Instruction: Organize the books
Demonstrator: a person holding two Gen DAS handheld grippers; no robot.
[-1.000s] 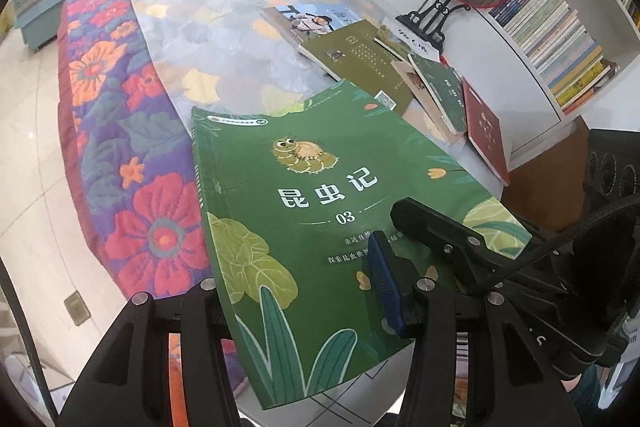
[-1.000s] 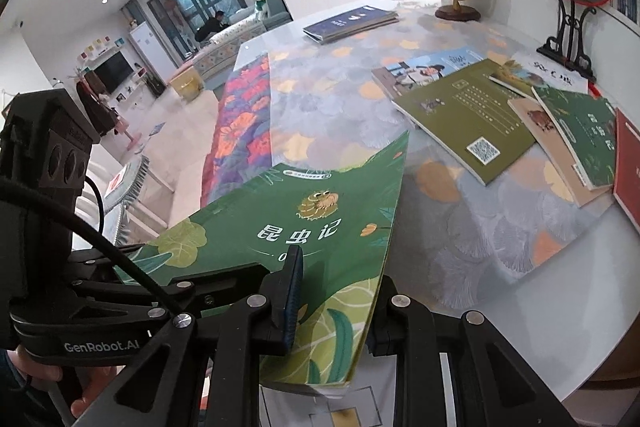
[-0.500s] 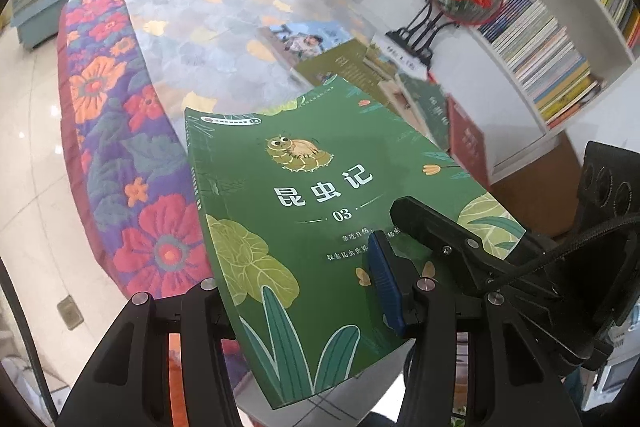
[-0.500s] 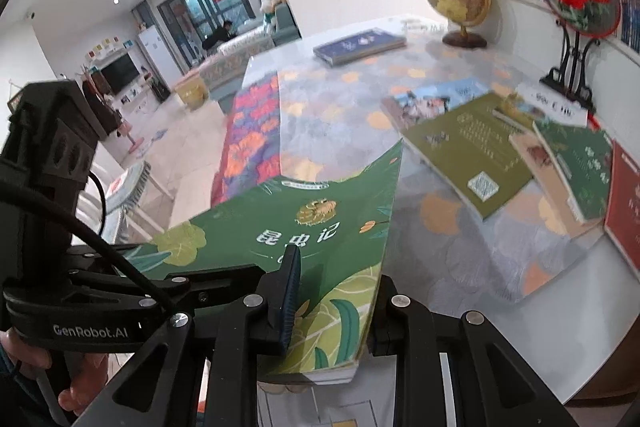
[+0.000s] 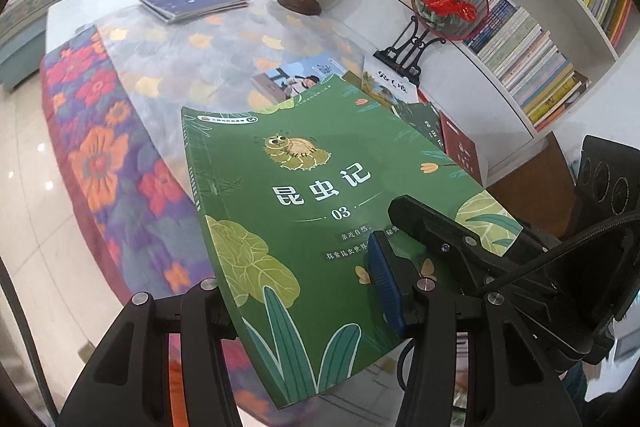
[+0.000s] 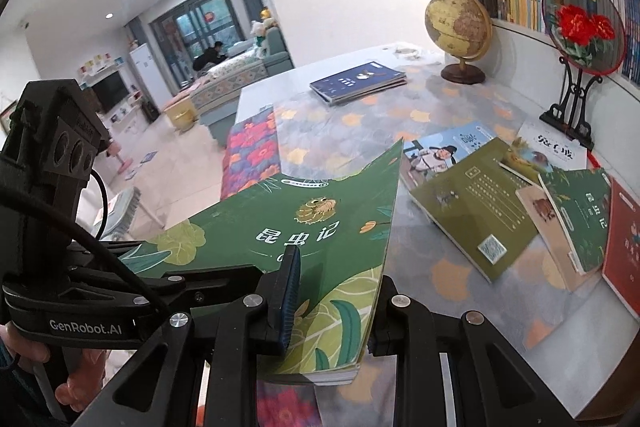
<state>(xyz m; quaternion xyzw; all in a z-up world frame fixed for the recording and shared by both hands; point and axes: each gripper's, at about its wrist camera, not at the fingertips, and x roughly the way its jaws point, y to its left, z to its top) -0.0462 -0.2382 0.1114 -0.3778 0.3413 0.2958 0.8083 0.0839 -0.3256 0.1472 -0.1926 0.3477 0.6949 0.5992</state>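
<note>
Both grippers had hold of the same thing here: a big green paperback with an insect drawing and white Chinese title [image 5: 320, 195], lifted clear of the table and tilted. The left gripper [image 5: 296, 291] was partly open but clamped across the book's bottom edge, its blue-padded finger [image 5: 384, 283] flat on the cover and the other finger underneath. The right gripper [image 6: 332, 303] was squeezed almost fully closed on a corner of that book, blue pad on top of the cover too.

Underneath sat the white table with a grey leaf-print cover [image 6: 360, 123] and a bright floral runner [image 5: 100, 147] down one side. A loose spread of books [image 6: 520, 203] lay on the table to the right, including an olive-green one with a QR code [image 6: 476, 215] and a red one [image 6: 624, 247]. A small stack of dark blue books [image 6: 358, 81] sat at the far end, near a tan globe on a wooden stand [image 6: 460, 31]. A round red-flower fan on a black stand [image 5: 448, 3] stood by the white bookshelf [image 5: 552, 27].
</note>
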